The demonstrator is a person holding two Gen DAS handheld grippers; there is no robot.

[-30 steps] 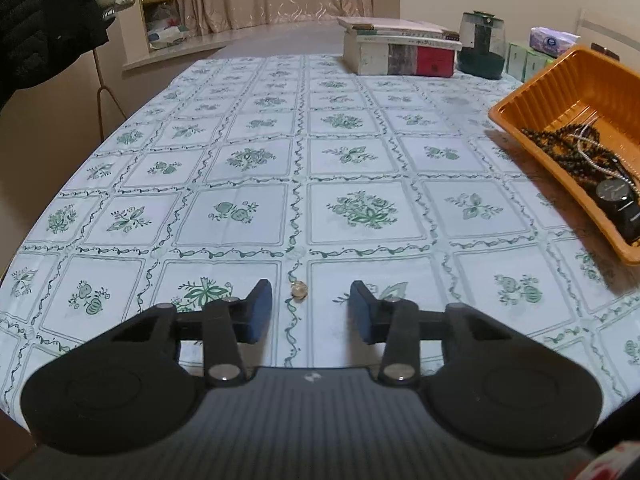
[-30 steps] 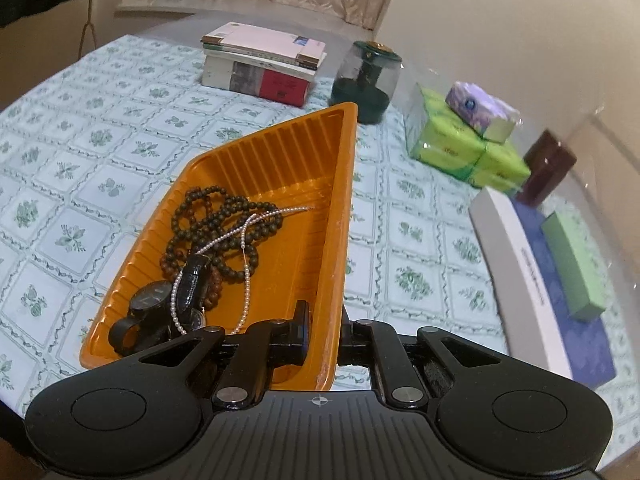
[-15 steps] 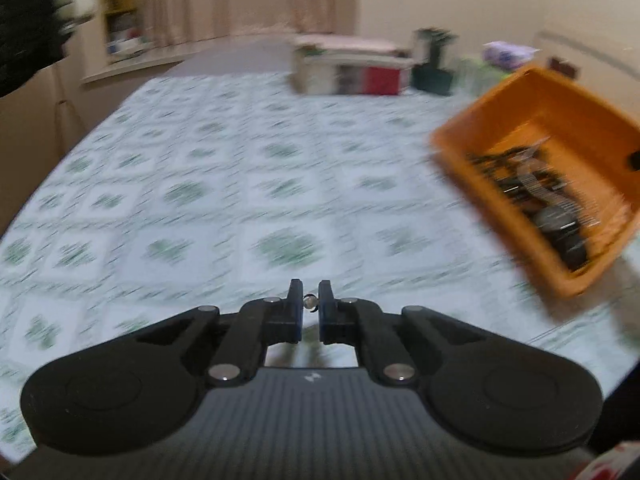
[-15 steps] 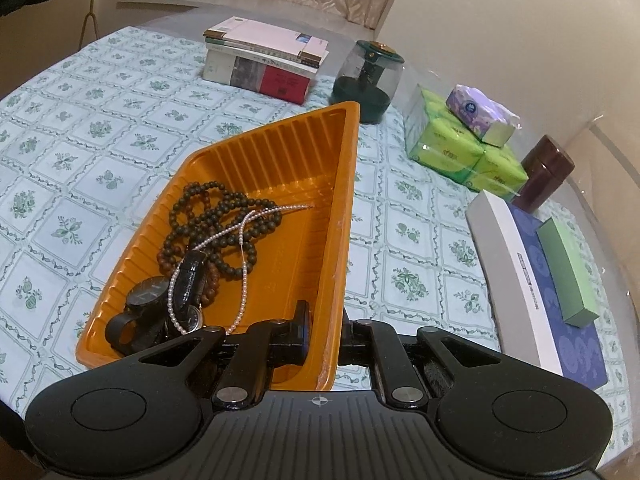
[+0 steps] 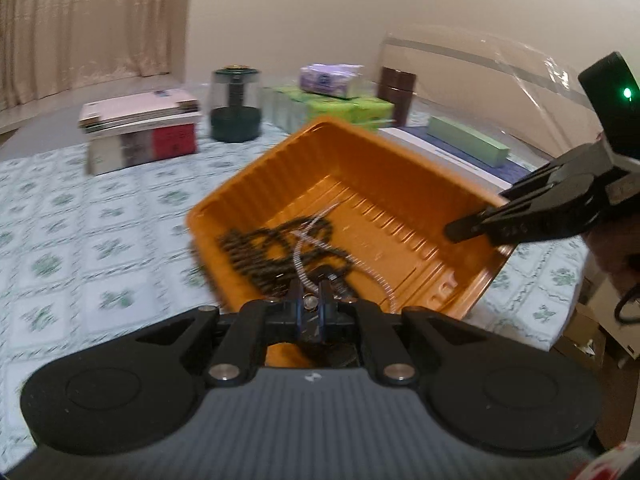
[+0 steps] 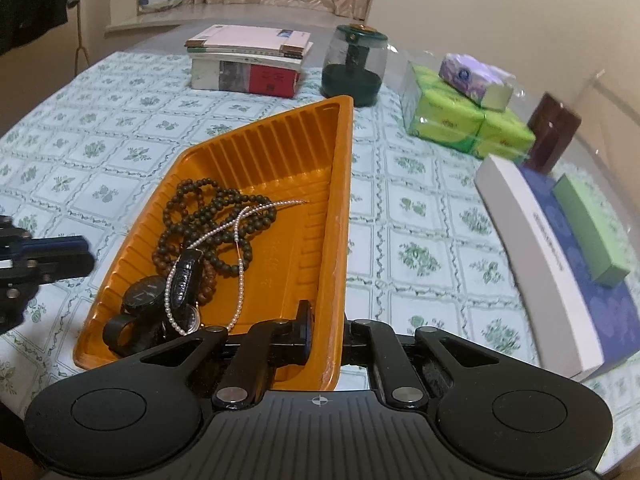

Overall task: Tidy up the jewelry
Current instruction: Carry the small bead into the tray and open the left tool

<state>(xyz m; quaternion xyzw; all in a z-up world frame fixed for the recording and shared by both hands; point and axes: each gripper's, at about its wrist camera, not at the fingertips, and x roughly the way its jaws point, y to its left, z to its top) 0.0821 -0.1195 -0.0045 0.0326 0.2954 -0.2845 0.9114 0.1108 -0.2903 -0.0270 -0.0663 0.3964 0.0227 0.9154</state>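
The left tongs (image 5: 309, 303) are pinched on a small pale round bead (image 5: 309, 302), held just over the near rim of the ribbed orange plastic tray (image 5: 360, 168). The right tongs (image 6: 326, 340) are clamped across the tray's side wall, one finger inside and one outside, steadying it on the desk with the green-flowered white cloth (image 6: 120, 120).

Inside the tray, toward its near end, lie a string of dark wooden beads (image 6: 208, 216), a thin white pearl strand (image 6: 240, 240) draped across them, and a black wristwatch (image 6: 148, 300) nearest the rim.

The step in hand looks like dropping the bead into the tray. To do it well, I would carry the bead further past the rim, over the bare orange floor beyond the bead pile, and lower it close to the floor before parting the tongs. A round bead will likely roll or bounce, and the ribs should catch it if it lands low. The right tongs should hold firm so the light tray does not tip or slide.

Beyond the tray stand a stack of books (image 6: 248, 60) and a dark green glass-domed jar (image 6: 354, 68).
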